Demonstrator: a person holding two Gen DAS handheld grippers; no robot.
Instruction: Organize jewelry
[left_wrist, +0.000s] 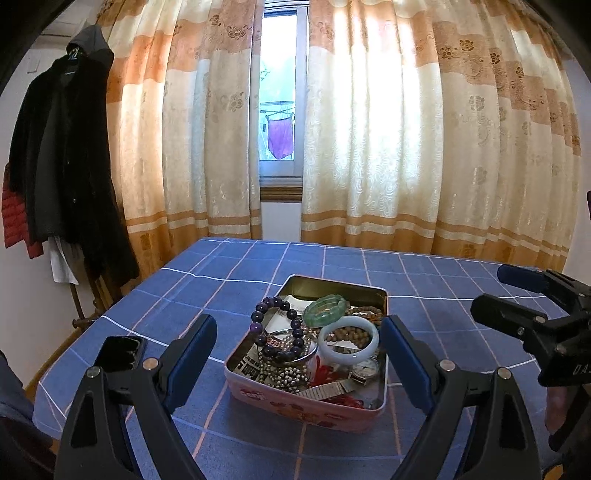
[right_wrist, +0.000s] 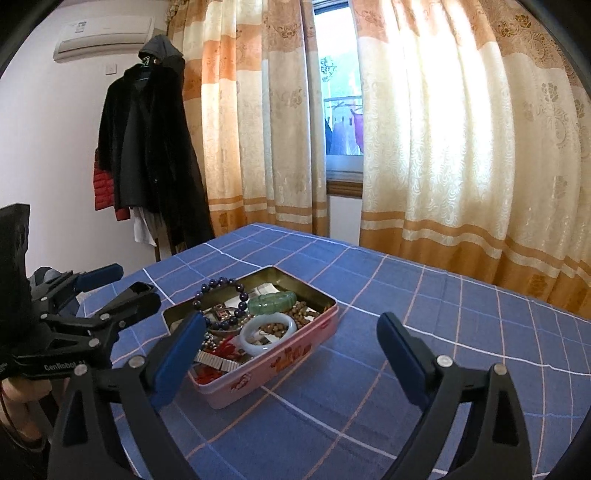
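Nearest the cameras, both the left gripper (left_wrist: 299, 343) and right gripper (right_wrist: 291, 343) hover with jaws wide apart, nothing between the blue pads. Just beyond them, on the bench's blue checked cloth (left_wrist: 424, 280), sits the shallow pink rectangular metal tin (left_wrist: 295, 402), open and full. Inside it lie a glossy dark purple bead bracelet (left_wrist: 275, 328), a translucent green bangle (left_wrist: 327, 309), a smooth white bangle (left_wrist: 349, 341), brown wooden beads (left_wrist: 369, 314) and a watch (left_wrist: 364, 369), all jumbled together. Gathering looks done; any sorting within the tin remains. Behind the tin hang patterned cream-and-orange curtains (left_wrist: 369, 147).

Blue checked table (left_wrist: 424, 280), pink tin (left_wrist: 295, 402)
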